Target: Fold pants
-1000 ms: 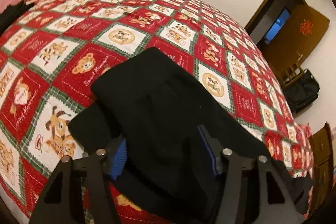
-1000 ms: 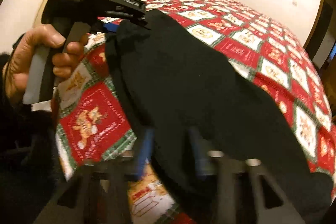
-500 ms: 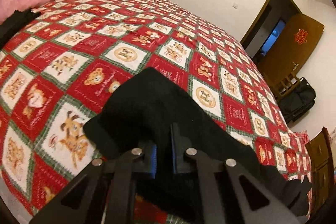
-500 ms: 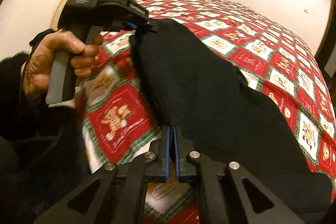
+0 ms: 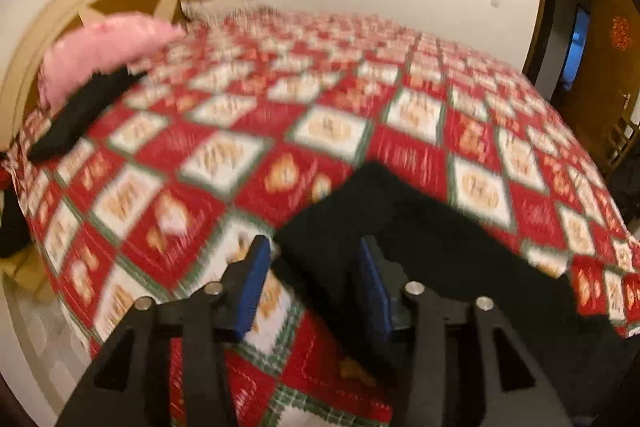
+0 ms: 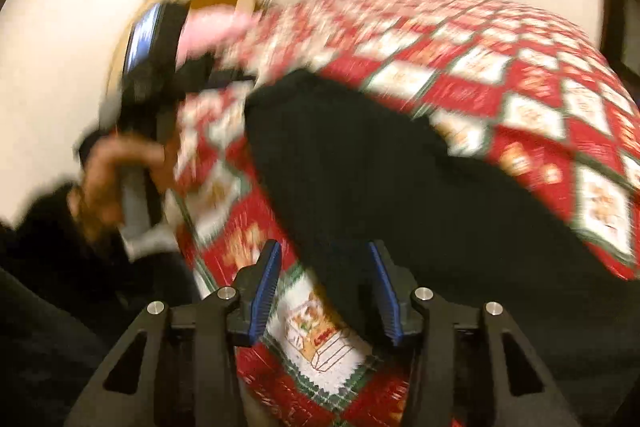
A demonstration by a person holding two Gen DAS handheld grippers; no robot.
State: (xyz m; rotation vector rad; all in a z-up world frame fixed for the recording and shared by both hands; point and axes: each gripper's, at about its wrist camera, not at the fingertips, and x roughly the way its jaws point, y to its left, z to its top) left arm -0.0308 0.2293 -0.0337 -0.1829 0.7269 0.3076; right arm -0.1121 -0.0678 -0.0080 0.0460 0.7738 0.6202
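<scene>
Black pants (image 5: 420, 247): folded, lying on bed quilt (image 5: 240, 147), lower centre-right of frame. Left tool (image 5: 316, 279): jaws opening, nothing pinched. Right tool (image 6: 324, 279): opening too, pads off cloth.

Warm dim indoor light; both views motion-blurred, right wrist worse; fisheye bending, dark vignette at corners.

Left gripper (image 5: 310, 283) angled downward, jaws opening, blue pads (image 5: 252, 287) parted, nothing pressed between them. Right gripper (image 6: 326, 291) likewise angled downward, jaws opening, pads apart. In right wrist view, left gripper's handle seen clasped in person's left hand (image 6: 108, 179), blurred.
</scene>
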